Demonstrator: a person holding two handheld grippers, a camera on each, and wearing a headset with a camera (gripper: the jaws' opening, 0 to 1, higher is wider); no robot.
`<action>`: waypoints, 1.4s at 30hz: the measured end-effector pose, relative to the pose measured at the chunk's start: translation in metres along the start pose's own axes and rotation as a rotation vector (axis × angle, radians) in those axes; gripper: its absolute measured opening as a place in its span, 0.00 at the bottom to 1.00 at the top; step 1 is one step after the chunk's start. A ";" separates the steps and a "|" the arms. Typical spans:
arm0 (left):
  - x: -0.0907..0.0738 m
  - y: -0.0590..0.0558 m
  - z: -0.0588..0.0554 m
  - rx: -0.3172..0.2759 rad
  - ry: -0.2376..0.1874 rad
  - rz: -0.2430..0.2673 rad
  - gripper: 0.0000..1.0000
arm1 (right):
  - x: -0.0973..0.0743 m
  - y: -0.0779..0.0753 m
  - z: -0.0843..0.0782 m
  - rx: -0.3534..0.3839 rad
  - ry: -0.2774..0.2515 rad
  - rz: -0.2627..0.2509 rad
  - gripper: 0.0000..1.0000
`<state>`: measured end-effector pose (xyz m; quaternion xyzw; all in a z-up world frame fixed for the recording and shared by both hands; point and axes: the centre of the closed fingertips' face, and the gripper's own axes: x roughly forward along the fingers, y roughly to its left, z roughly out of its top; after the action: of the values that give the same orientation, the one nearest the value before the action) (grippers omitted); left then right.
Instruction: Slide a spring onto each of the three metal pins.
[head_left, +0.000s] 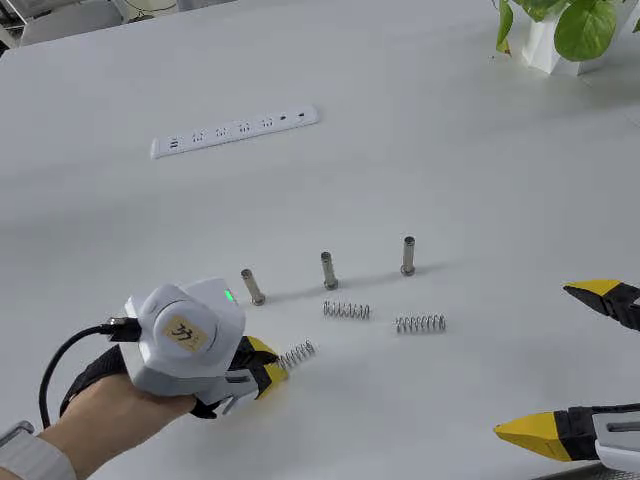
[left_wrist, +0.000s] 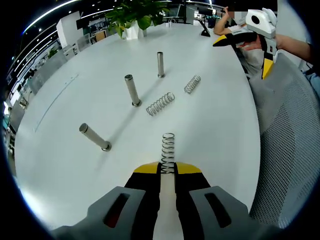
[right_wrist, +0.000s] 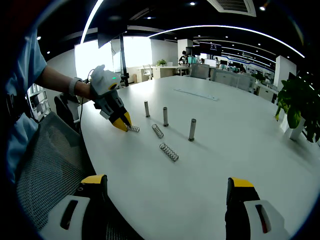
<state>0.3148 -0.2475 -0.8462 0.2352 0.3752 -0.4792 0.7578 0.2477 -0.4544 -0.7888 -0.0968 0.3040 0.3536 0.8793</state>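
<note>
So: spring (left_wrist: 168, 150) is pinched by one end in the left tool (left_wrist: 167, 167), jaws clamped on its last few coils, most of its length sticking out free. An end grip makes sense, since it leaves the open bore clear to go over a pin.

Its long axis runs in line with the jaws: straight up the frame in the left gripper view, toward upper right in the head view. It sits low and about flat to the worktop (head_left: 450, 150), lower centre of the head view; can't tell if it's resting on the surface or just above.

Pins (head_left: 328, 270) stand upright on their flared heads in a row across mid-frame, all three bare. The free end aims roughly at the gap between the leftmost pin and the middle one, just short of the row. Spring axis is crosswise to the pin axes, so my read is it has to be tipped vertical, open end down, before it can slide on.

Two loose springs (head_left: 346, 310) lie flat just below the middle and rightmost pins, one per pin, handy for later.

Right tool (right_wrist: 166, 182) sits at the lower right of the head view, jaws wide apart, holding nothing, well clear of the parts.
</note>
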 end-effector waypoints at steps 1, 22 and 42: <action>0.000 0.000 0.000 -0.012 -0.004 0.004 0.07 | 0.000 0.000 0.000 -0.001 0.000 0.000 0.99; -0.024 -0.009 0.022 -0.135 -0.185 0.070 0.07 | 0.003 0.003 0.012 -0.041 0.014 0.023 0.99; -0.038 -0.026 0.054 -0.163 -0.343 0.077 0.07 | 0.021 0.012 0.044 -0.065 -0.012 0.100 0.97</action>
<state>0.2996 -0.2762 -0.7829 0.1022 0.2690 -0.4509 0.8449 0.2719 -0.4169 -0.7663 -0.1076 0.2917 0.4075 0.8587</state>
